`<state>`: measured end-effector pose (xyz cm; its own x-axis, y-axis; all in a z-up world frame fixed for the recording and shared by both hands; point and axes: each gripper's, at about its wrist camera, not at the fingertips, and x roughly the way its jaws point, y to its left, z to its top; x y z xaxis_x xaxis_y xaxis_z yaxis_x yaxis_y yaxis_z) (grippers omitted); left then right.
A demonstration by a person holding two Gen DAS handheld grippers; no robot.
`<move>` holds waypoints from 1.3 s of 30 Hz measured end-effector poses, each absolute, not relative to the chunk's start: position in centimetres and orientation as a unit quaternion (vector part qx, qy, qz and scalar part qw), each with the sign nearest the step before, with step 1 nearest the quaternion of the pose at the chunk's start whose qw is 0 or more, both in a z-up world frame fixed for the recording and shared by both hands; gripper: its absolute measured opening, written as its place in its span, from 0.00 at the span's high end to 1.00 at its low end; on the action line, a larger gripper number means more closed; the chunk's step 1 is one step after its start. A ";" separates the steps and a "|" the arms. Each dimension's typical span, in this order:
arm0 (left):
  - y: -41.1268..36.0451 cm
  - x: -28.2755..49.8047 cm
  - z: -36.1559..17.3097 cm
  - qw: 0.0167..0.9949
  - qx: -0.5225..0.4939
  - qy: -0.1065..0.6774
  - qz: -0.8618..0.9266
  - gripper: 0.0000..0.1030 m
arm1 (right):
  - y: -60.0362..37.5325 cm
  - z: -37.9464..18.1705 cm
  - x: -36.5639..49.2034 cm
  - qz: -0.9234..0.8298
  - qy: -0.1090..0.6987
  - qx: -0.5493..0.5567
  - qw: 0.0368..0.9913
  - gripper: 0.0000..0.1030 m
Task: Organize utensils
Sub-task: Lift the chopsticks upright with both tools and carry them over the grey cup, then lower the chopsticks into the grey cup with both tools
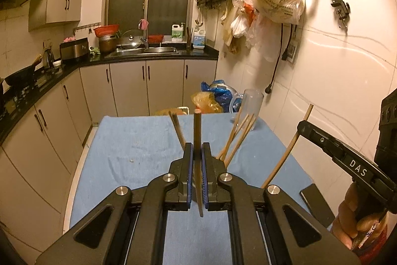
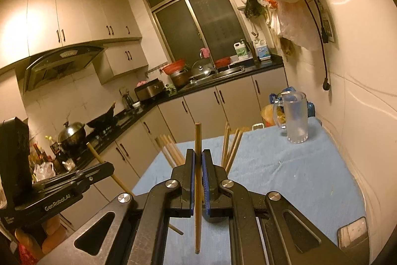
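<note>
My left gripper (image 1: 197, 148) is shut on a dark wooden chopstick (image 1: 197, 131) that stands upright between its jaws. My right gripper (image 2: 197, 154) is shut on a lighter wooden chopstick (image 2: 197, 138), also upright. Both are held above a table with a blue cloth (image 1: 139, 145). Several more chopsticks (image 1: 238, 135) lean out behind the left jaws, and several chopsticks (image 2: 232, 145) show behind the right jaws. A frosted glass mug (image 2: 294, 116) stands at the table's far right corner; it also shows in the left wrist view (image 1: 250, 106). The right gripper shows at the right edge of the left wrist view (image 1: 307, 127).
A dark phone (image 1: 316, 205) lies at the table's near right edge. Plastic bags (image 1: 215, 96) sit beyond the far table edge. The tiled wall (image 1: 335, 66) runs close along the right. Cabinets and a black counter (image 1: 37, 88) line the left and back.
</note>
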<state>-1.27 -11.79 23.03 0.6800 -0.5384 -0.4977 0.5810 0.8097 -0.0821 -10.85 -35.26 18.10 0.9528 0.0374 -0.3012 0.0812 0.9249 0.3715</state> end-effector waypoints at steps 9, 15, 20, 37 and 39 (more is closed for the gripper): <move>-12.9 1.5 26.2 0.922 0.019 0.244 -0.300 0.94 | -37.0 20.9 -8.8 -0.029 0.128 0.204 0.970 0.94; -13.6 3.4 27.1 0.925 -0.001 0.234 -0.299 0.94 | -37.6 22.1 -7.0 -0.048 0.105 0.202 0.973 0.94; -14.4 5.4 25.0 0.919 -0.016 0.256 -0.299 0.94 | -38.0 21.1 -4.8 -0.063 0.106 0.210 0.970 0.94; -15.3 6.8 17.7 0.904 0.005 0.293 -0.311 0.94 | -38.2 14.8 -1.8 -0.067 0.165 0.224 0.958 0.94; -15.4 6.7 17.3 0.904 0.009 0.293 -0.312 0.94 | -38.3 14.3 -1.6 -0.067 0.169 0.226 0.957 0.94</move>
